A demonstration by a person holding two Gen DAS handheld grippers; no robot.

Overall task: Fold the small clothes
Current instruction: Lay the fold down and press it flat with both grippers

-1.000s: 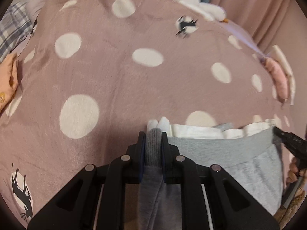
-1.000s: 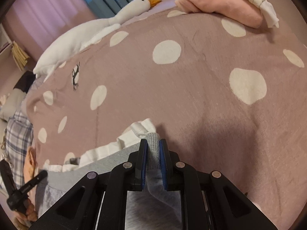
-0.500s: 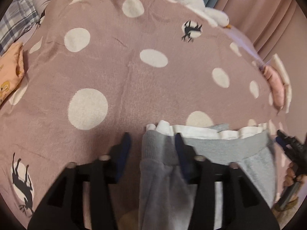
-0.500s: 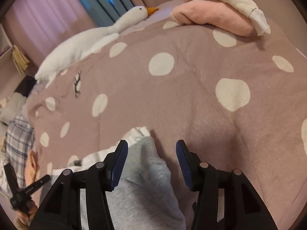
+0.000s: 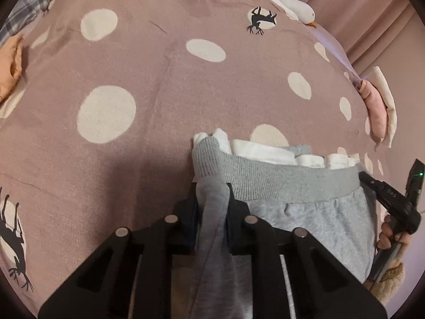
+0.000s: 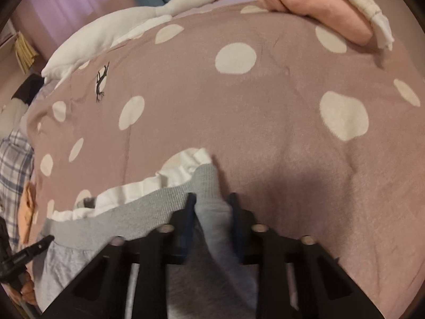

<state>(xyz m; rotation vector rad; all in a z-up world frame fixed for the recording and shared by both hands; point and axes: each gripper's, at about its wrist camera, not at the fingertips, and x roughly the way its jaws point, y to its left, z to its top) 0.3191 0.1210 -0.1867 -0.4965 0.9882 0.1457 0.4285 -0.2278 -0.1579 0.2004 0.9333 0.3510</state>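
Observation:
Small grey sweatpants point(image 5: 305, 212) with a ribbed waistband point(image 5: 279, 178) lie on the pink dotted bedspread point(image 5: 132, 159), over a white garment point(image 5: 265, 151) that peeks out beyond the waistband. My left gripper point(image 5: 212, 199) is shut on the left edge of the sweatpants just below the waistband. My right gripper point(image 6: 212, 204) has its jaws narrowly around the right edge of the sweatpants point(image 6: 215, 220), with small gaps at the sides. The waistband point(image 6: 132, 218) and the white garment point(image 6: 172, 175) also show in the right wrist view.
A white goose plush point(image 6: 127, 24) lies at the far side of the bed. Folded pink and cream clothes point(image 6: 318, 2) sit at the right; they also show in the left wrist view point(image 5: 377, 106). An orange garment point(image 5: 10, 63) and plaid cloth point(image 5: 21, 13) lie at the left.
Both grippers held the waistband corners, opened wide half a second ago, and have drawn back a little. The left has shut again lower on the fabric; the right has narrowed around it.

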